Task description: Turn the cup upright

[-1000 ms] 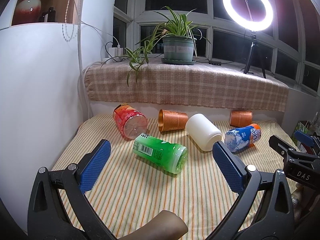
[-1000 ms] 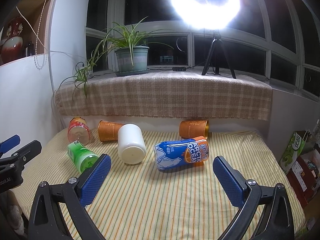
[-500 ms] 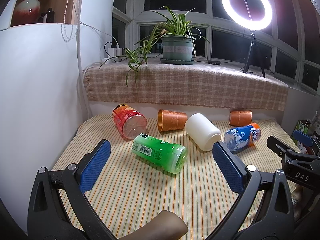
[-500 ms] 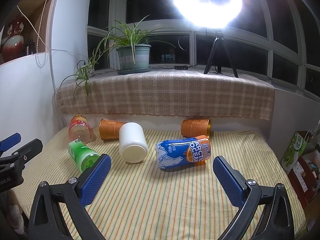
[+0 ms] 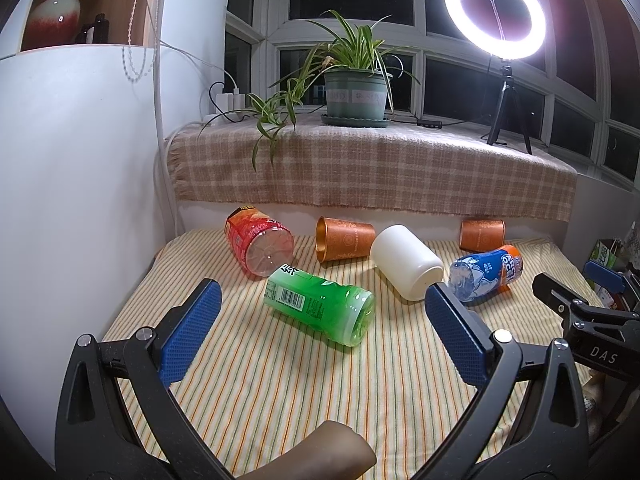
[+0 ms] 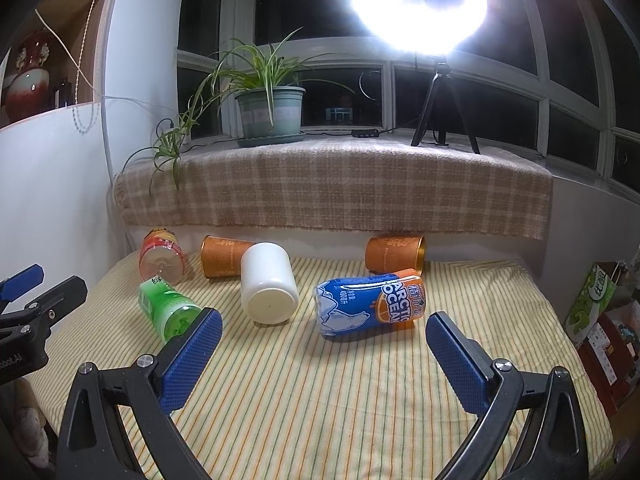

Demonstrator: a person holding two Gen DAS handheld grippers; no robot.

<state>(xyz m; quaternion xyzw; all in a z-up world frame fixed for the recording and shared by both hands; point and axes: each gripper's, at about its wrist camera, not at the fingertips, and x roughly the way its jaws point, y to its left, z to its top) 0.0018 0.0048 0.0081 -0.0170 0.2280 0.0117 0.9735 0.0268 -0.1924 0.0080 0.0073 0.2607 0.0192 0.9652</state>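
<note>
Several cups lie on their sides on a striped cloth [image 5: 280, 380]. A green cup [image 5: 320, 308] lies nearest my left gripper [image 5: 320, 320], which is open and empty just short of it. Behind are a red cup [image 5: 258, 246], an orange cup [image 5: 344, 240], a white cup [image 5: 406, 262], a blue-and-orange cup [image 5: 486, 276] and a second orange cup [image 5: 482, 234]. My right gripper [image 6: 320, 344] is open and empty, in front of the blue-and-orange cup [image 6: 370, 304]. The white cup [image 6: 268, 282] and green cup [image 6: 168, 306] lie to its left.
A ledge with a checked cloth [image 5: 360, 168] runs behind the cups, bearing a potted plant [image 5: 354, 94] and a ring light on a tripod [image 5: 500, 12]. A white wall [image 5: 80, 180] bounds the left side. Boxes [image 6: 600, 320] stand off the right edge.
Both grippers have edged slightly forward toward the cups. The cups have not moved, and both grippers stay open.
</note>
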